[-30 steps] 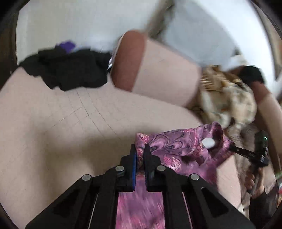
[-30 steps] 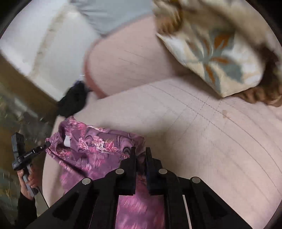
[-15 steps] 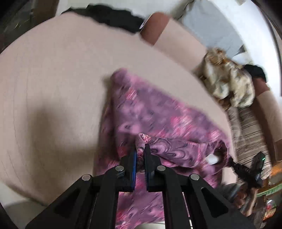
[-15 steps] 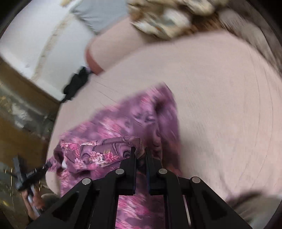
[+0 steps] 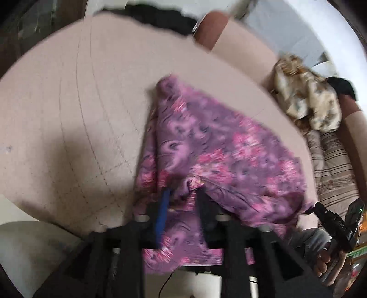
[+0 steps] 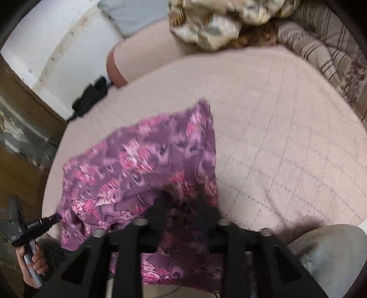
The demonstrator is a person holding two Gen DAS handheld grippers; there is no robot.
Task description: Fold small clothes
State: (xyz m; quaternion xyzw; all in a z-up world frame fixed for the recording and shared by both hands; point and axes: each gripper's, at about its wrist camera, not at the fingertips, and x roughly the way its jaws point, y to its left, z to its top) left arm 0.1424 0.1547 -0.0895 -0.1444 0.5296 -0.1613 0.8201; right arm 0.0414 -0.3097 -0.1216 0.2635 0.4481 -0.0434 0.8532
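With both jaws just opened, left gripper [image 5: 181,194] and right gripper [image 6: 183,199] have released the purple floral thin-fabric garment [image 5: 218,146], draped on the pink quilted bed [image 5: 68,114]. Light, limp, likely slippery: regrasp at hem corners.

You've got a purple garment [image 5: 220,146] printed with pink flowers and darker swirls, lying on a pale pink bed cover [image 5: 75,114] stitched in a faint grid. Your left gripper [image 5: 183,194] is black with one blue pad; your right gripper [image 6: 183,197] is all black. Behind sits a cream cloth [image 5: 307,100] with tan and grey leaf print, a black clothes pile [image 5: 158,17], and a beige blanket [image 6: 321,45] with brown stripes. White wall [image 6: 57,39].
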